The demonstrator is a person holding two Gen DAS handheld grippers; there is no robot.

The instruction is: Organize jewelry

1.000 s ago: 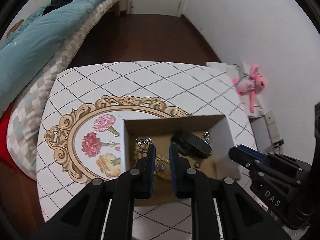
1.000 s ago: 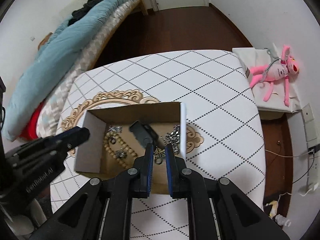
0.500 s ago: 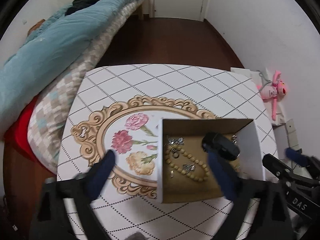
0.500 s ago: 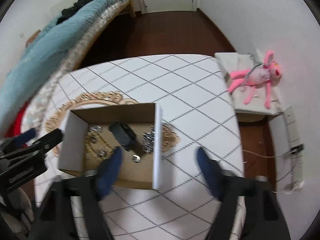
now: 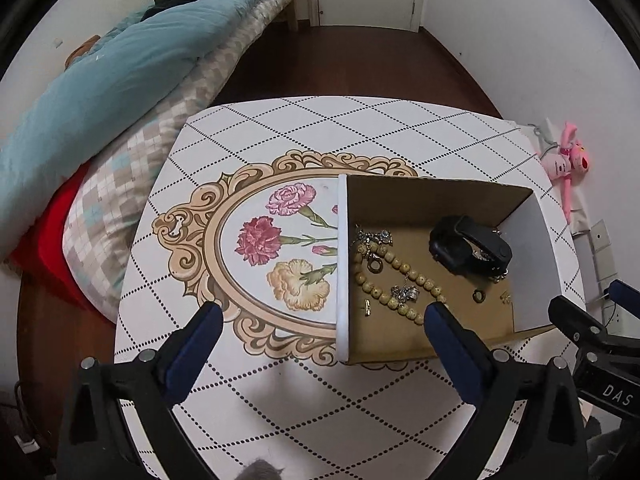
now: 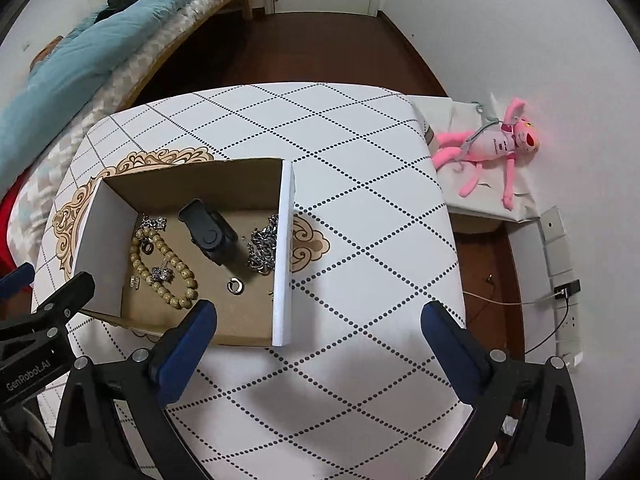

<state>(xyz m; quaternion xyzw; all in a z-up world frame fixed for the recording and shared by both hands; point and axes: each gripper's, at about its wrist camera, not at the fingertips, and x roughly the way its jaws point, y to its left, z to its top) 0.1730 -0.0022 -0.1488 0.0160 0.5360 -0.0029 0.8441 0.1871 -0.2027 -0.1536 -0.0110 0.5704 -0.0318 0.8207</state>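
left gripper (image 5: pixel 320 320): now spread, empty | right gripper (image 6: pixel 318 316): now spread, empty | box (image 6: pixel 286 256): jewelry seemingly unmoved

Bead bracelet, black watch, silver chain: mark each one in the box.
bead bracelet (image 5: pixel 402 269): left wrist view, on a bead midway along the upper strand.
black watch (image 5: pixel 451 249): left wrist view, on the watch body.
silver chain (image 6: pixel 262 245): right wrist view, on the heap of links.

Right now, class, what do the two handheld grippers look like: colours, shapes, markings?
The left gripper and right gripper are each black, angular and bolted, with blue pads lining the jaws. White lettering marks them: "GenRobot.AI" on the left, "DAS" on the right.
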